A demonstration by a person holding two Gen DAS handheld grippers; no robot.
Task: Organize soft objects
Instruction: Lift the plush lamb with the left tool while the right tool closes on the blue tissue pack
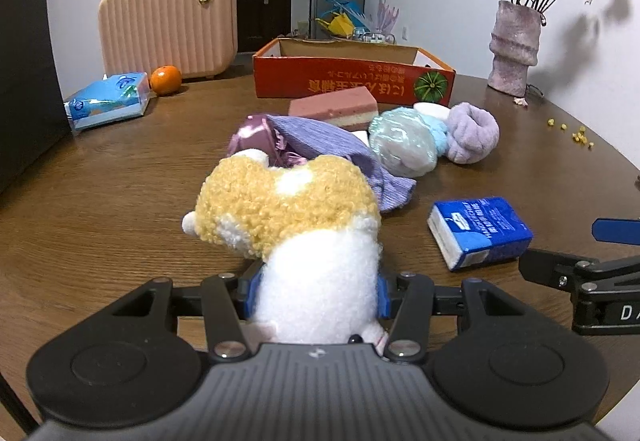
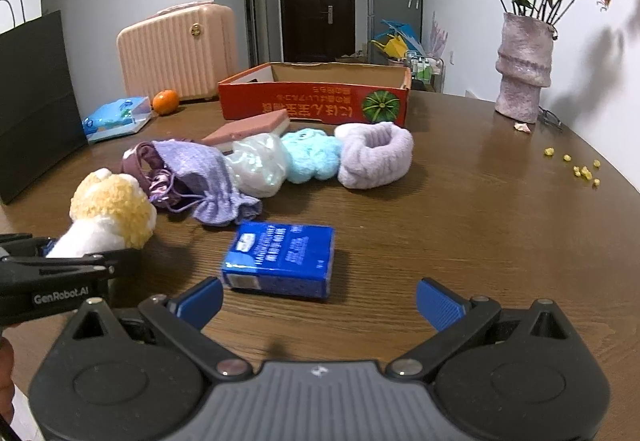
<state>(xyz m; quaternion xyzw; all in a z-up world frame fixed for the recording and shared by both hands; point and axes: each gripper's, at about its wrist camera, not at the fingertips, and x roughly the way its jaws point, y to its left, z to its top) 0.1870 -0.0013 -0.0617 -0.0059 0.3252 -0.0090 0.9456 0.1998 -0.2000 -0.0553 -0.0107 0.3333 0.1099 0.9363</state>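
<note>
Round wooden table (image 2: 460,225): our left gripper (image 1: 316,293) clamps the plush toy (image 1: 296,217); right gripper (image 2: 320,305) gapes empty; we judge the red cardboard box (image 2: 316,97) comes next.

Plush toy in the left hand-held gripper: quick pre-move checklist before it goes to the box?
1. Grip on plush toy: left hand-held gripper pads press its white body. Ok.
2. Toy clear of the table: seems lifted in the right wrist view. Ok.
3. Orange cardboard box open on top: ok.
4. Room inside box: interior floor hidden. Cannot tell.
5. Path to box: purple knit pouch and pink sponge lie between. Not ok unless carried over.
6. Right hand-held gripper free: open, empty, blue tissue pack ahead. Ok.
</note>
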